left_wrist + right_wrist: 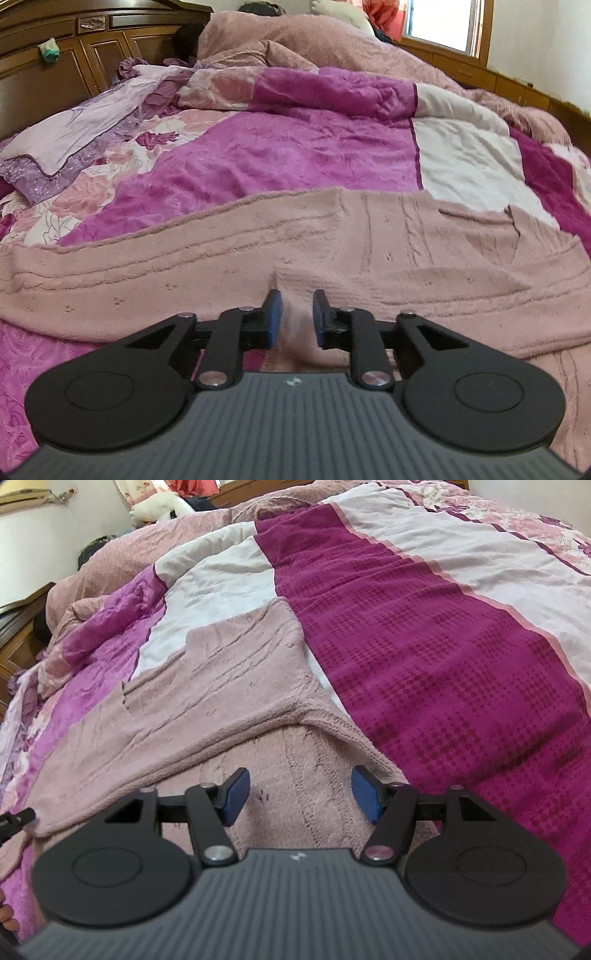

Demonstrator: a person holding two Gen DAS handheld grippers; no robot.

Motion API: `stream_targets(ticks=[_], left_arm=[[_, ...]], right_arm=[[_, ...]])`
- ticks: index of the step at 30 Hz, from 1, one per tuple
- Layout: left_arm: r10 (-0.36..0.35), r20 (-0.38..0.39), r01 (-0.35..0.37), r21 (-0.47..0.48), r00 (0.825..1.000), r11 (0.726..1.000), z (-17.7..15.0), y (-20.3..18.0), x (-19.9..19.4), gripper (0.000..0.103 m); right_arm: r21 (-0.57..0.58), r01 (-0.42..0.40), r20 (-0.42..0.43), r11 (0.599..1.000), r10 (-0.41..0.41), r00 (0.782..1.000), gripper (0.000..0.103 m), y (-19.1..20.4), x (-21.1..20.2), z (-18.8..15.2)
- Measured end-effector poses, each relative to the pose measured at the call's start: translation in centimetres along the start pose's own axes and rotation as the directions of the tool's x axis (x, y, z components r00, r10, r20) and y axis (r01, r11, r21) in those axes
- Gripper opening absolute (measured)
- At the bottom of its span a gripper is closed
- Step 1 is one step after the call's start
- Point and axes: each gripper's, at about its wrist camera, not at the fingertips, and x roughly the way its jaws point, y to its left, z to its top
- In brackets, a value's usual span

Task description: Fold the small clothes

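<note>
A pale pink knitted sweater [258,258] lies spread on the bed, partly folded over itself; it also shows in the right wrist view [207,686]. My left gripper [297,314] is nearly closed with a pinch of the sweater's near edge bunched between its blue pads [274,317]. My right gripper [299,794] is open, its blue pads [236,794] wide apart just above the sweater's lower layer, under a folded-over sleeve [258,635]. The tip of the left gripper [14,818] shows at the left edge of the right wrist view.
The bed is covered by a magenta, pink and white patchwork quilt [277,147]. A rumpled pink blanket [314,40] lies at the far side, a lilac pillow [74,129] at the left by the wooden headboard [48,62]. A window [443,22] is at the far right.
</note>
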Motion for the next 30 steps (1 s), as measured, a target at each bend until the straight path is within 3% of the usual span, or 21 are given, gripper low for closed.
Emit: stream_targets(ticks=[4, 12, 15, 19, 25, 27, 30], left_arm=[[-0.018, 0.011, 0.018, -0.038, 1.0, 0.999, 0.8, 1.1, -0.4, 0.043], [-0.079, -0.043, 0.079, -0.003, 0.996, 0.997, 2.0, 1.2, 2.2, 0.045], [-0.095, -0.071, 0.095, -0.005, 0.993, 0.995, 2.3, 0.9, 3.4, 0.045], [-0.087, -0.096, 0.087, 0.002, 0.992, 0.996, 2.3, 0.7, 4.5, 0.045], [-0.071, -0.107, 0.071, -0.01, 0.992, 0.997, 2.0, 0.8, 5.4, 0.045], [-0.057, -0.106, 0.059, 0.018, 0.993, 0.998, 2.0, 0.4, 5.6, 0.048], [-0.008, -0.097, 0.014, 0.053, 0.995, 0.998, 1.8, 0.0, 5.8, 0.062]], right_arm=[[-0.012, -0.023, 0.004, 1.0, 0.023, 1.0, 0.064, 0.8, -0.9, 0.5], [-0.156, -0.008, 0.058, 0.988, 0.018, 0.998, 0.064, 2.7, -0.3, 4.1], [-0.198, 0.006, 0.081, 0.98, 0.01, 0.997, 0.064, 2.9, 2.0, 6.4], [-0.204, 0.007, 0.051, 0.979, 0.003, 0.999, 0.064, 2.9, 6.2, 8.9], [-0.202, 0.016, 0.049, 0.979, -0.007, 0.999, 0.064, 3.1, 10.8, 10.2], [-0.206, 0.019, 0.053, 0.978, -0.008, 0.999, 0.064, 3.2, 11.8, 10.3], [-0.219, 0.016, 0.071, 0.976, 0.0, 0.997, 0.064, 3.3, 12.6, 10.4]])
